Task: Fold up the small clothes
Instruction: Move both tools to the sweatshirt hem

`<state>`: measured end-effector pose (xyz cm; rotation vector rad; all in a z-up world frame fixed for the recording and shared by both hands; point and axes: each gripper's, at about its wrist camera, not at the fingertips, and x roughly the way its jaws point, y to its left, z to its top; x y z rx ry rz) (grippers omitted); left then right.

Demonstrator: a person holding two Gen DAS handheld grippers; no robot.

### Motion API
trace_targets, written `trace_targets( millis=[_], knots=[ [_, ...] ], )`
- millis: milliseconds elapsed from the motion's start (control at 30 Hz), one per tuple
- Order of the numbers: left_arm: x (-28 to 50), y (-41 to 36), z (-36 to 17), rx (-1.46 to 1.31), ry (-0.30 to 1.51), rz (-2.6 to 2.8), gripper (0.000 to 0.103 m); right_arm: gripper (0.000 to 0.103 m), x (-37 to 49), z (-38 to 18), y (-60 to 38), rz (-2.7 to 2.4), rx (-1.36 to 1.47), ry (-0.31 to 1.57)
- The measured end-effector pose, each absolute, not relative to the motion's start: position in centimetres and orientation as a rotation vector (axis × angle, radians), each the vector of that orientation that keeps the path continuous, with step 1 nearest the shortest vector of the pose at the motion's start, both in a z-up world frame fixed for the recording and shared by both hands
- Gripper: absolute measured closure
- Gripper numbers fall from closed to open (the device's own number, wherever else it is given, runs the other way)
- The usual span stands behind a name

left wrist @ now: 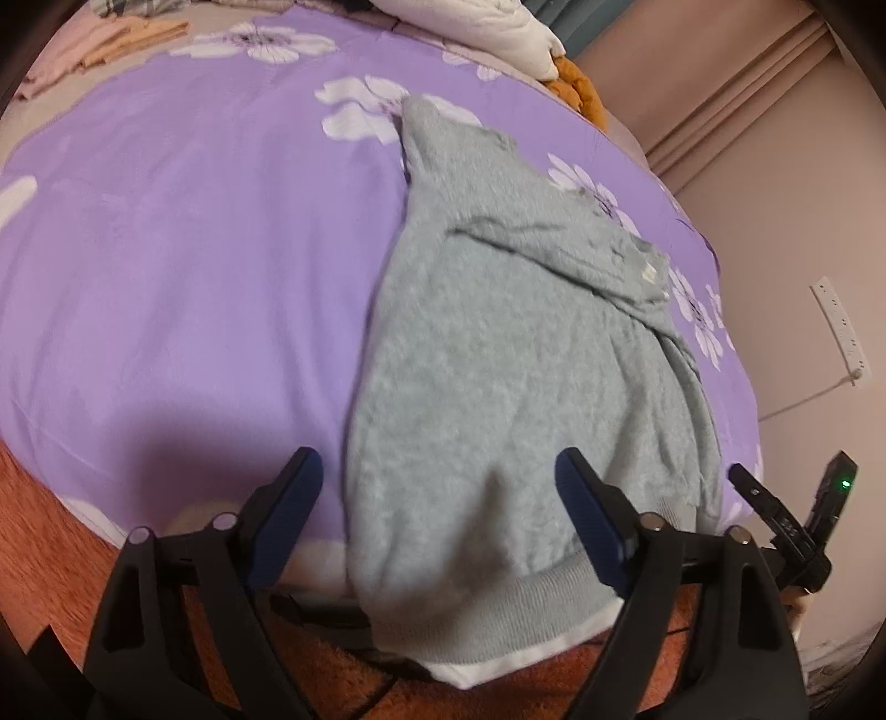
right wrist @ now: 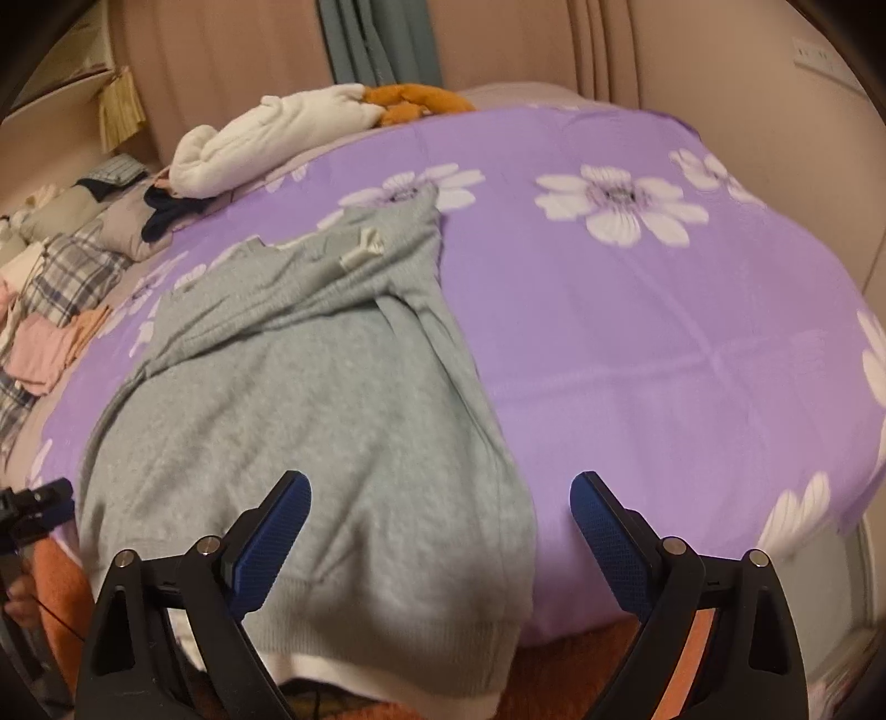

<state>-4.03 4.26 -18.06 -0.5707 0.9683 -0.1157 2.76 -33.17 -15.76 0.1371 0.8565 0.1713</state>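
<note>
Nearest in both wrist views stood the two tools, each with its jaws spread wide and nothing gripped. The left gripper (left wrist: 437,487) hovered over the near left part of the grey sweater (left wrist: 498,343), its left finger above bare purple cover and its right finger above the knit, with no pad pressing the cloth. The right gripper (right wrist: 440,509) hung over the sweater's near right edge, its left finger above the grey knit and its right finger above the purple bedspread (right wrist: 664,343), likewise released. At the right edge of the left wrist view the other tool showed as a black part with a small green light. The sweater lay flat on the bed, its ribbed hem with a white band (right wrist: 387,681) hanging just over the near edge, above an orange floor covering (left wrist: 50,498). Partway up, a sleeve was folded across the body, and a small pale label (right wrist: 362,249) showed near the collar at the far end. The bedspread carried white flowers (right wrist: 620,207) around the garment. Farther off, at the far left, lay a pile of plaid and pink clothes (right wrist: 61,288), and beyond it a rolled white blanket (right wrist: 266,144) beside an orange-brown item (right wrist: 415,99), with a grey-green curtain (right wrist: 376,39) against the wall.
</note>
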Motion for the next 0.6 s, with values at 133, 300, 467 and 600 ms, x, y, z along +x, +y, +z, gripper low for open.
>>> trace_targets(
  millis=[133, 300, 467, 600],
  knots=[
    [-4.7, 3.5, -18.6, -0.553, 0.986, -0.143, 0.024, 0.008, 1.9, -16.3, -33.6, 0.149, 0.139, 0.876],
    [-5.1, 2.9, -19.0, -0.546, 0.999, -0.16, 0.025, 0.014, 1.1, -17.3, -33.8, 0.154, 0.161, 0.933],
    [-5.5, 2.4, -19.4, -0.511, 1.004, -0.155, 0.032, 0.025, 0.6, -18.2, -34.3, 0.156, 0.188, 0.968],
    [-5.6, 2.3, -19.5, -0.456, 1.011, -0.099, 0.059, 0.045, 0.6, -19.2, -34.8, 0.199, 0.291, 1.011]
  ],
)
